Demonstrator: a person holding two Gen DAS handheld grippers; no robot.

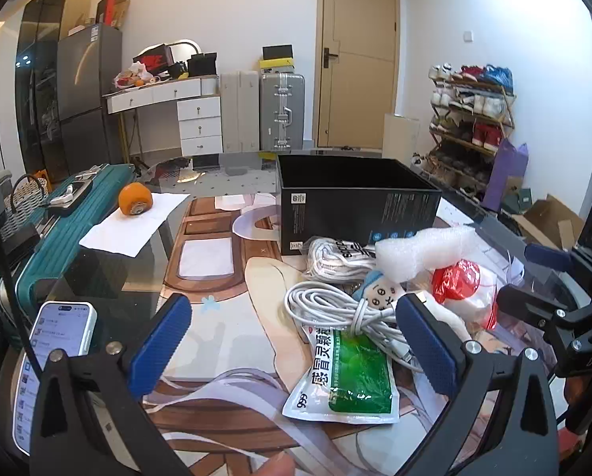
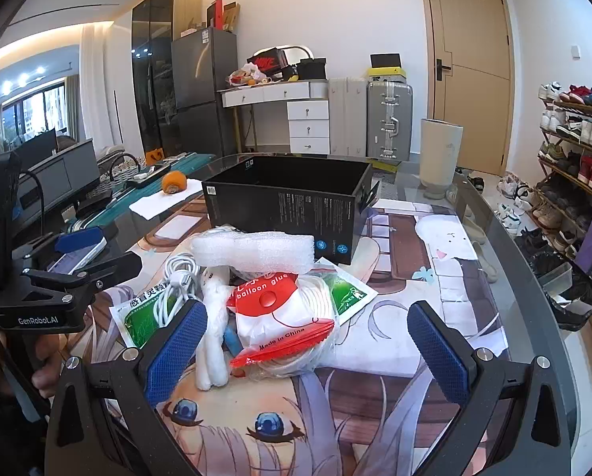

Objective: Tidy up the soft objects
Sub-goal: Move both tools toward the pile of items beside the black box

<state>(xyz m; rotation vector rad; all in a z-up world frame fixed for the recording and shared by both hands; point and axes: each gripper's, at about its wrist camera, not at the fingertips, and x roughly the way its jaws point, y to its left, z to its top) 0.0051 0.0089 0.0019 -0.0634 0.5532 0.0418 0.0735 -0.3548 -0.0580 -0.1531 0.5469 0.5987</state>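
A pile of soft things lies on the glass table in front of an open black box (image 1: 355, 206) (image 2: 288, 202). It holds a white foam sheet (image 1: 423, 252) (image 2: 256, 254), a red-and-clear balloon glue bag (image 1: 460, 289) (image 2: 284, 325), a coiled white cable (image 1: 335, 309) (image 2: 177, 281), a green-and-white medicine sachet (image 1: 351, 377) (image 2: 137, 317) and a small white plush doll (image 1: 383, 291) (image 2: 214, 317). My left gripper (image 1: 296, 345) is open above the cable and sachet. My right gripper (image 2: 308, 345) is open around the balloon glue bag, not touching it.
An orange (image 1: 134, 198) sits on white paper at the far left. A phone (image 1: 54, 357) lies at the table's left edge beside a teal suitcase (image 1: 58, 230). A shoe rack (image 2: 573, 150) and a bin (image 2: 569, 293) stand to the right of the table.
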